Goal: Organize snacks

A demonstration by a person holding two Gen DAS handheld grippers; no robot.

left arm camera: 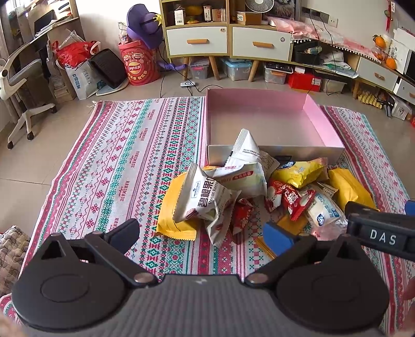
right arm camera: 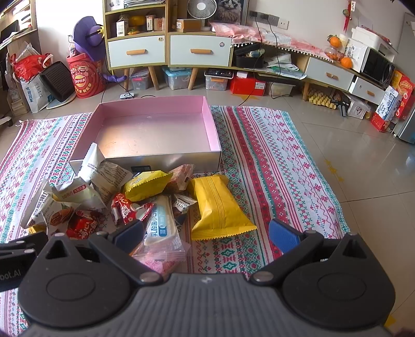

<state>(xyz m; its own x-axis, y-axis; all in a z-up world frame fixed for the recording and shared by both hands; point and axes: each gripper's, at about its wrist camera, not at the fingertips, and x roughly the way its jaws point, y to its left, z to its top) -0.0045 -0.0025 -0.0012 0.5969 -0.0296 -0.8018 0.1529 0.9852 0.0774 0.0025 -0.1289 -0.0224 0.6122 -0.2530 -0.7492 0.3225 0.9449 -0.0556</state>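
- Left tool point(left arm camera: 205, 234) and right tool point(right arm camera: 206, 233): jaws wide, holding nothing.
- Risk: overlapping snack packets point(left arm camera: 259, 191) beside pink box point(left arm camera: 324, 121) may snag or slip during grasp.

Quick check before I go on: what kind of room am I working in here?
Most likely a lived-in home living room, on the floor. A patterned rug lies on tile, with a pink box and snack packets on it; behind are a drawer cabinet, a desk fan and storage bins.
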